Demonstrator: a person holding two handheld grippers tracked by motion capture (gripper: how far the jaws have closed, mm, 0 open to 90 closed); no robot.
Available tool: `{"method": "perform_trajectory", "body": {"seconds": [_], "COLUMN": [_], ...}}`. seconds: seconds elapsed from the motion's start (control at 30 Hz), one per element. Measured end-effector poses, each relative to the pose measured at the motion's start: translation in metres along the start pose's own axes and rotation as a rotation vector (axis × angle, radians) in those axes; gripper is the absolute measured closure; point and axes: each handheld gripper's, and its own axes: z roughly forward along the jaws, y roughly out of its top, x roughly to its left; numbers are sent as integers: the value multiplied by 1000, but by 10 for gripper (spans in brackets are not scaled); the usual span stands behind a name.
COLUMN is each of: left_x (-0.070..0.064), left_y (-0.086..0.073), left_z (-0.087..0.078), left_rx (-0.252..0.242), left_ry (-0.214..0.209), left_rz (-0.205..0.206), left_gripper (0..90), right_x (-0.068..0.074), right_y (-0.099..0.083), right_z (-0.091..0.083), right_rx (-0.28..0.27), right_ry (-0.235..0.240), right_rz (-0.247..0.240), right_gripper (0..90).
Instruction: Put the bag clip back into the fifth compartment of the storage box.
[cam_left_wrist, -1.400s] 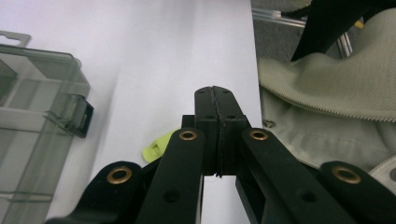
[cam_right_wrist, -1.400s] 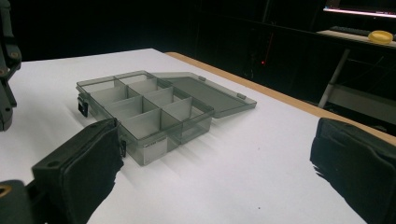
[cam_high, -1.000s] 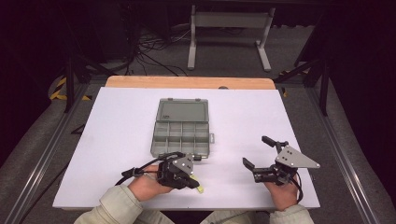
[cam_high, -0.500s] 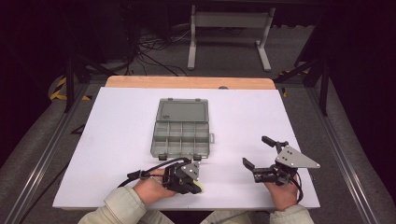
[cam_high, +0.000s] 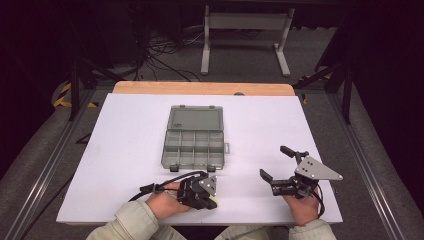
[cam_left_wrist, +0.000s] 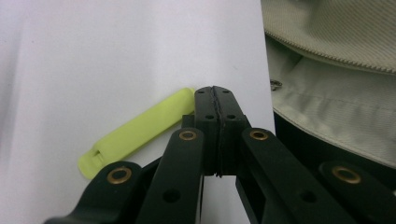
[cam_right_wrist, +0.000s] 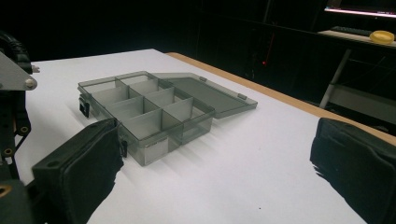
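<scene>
A grey plastic organiser box (cam_high: 194, 145) lies open at the table's middle, its lid (cam_high: 195, 119) folded back flat and its compartments looking empty; the right gripper view shows the box (cam_right_wrist: 144, 107) ahead. A small yellow-green plastic piece (cam_left_wrist: 140, 130) lies flat on the white table near the front edge (cam_high: 214, 201). My left gripper (cam_left_wrist: 215, 93) is shut, jaws pressed together with nothing between them, its tip right beside that piece's end. My right gripper (cam_high: 275, 161) rests at the front right, open wide and empty, pointing towards the box.
The white table top (cam_high: 125, 150) ends in a wooden strip (cam_high: 200, 88) at the far side. A person's pale sleeve (cam_left_wrist: 336, 42) lies close behind the left gripper. Dark floor, cables and a metal stand (cam_high: 245, 30) sit beyond the table.
My left gripper has shifted a little to the right and towards the front edge, closer over the yellow-green piece. The right gripper and the box have not moved.
</scene>
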Motion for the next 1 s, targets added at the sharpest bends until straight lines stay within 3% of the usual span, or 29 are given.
{"method": "perform_trajectory", "body": {"seconds": [0.53,0.6,1.0], "left_x": [9,10,20], "left_y": [9,9,10], "left_z": [6,6,7], "left_rx": [-15,-19,-42], "left_ry": [39,59,84], "left_rz": [-17,-29,-65], "left_gripper": [898,898,898], "right_x": [-1,-1,-2], "right_y": [-1,-1,-1], "right_z": [-1,-1,0], "right_rx": [-2,0,1], "right_ry": [5,4,7], "right_rz": [4,2,8], "right_gripper": [23,23,23]}}
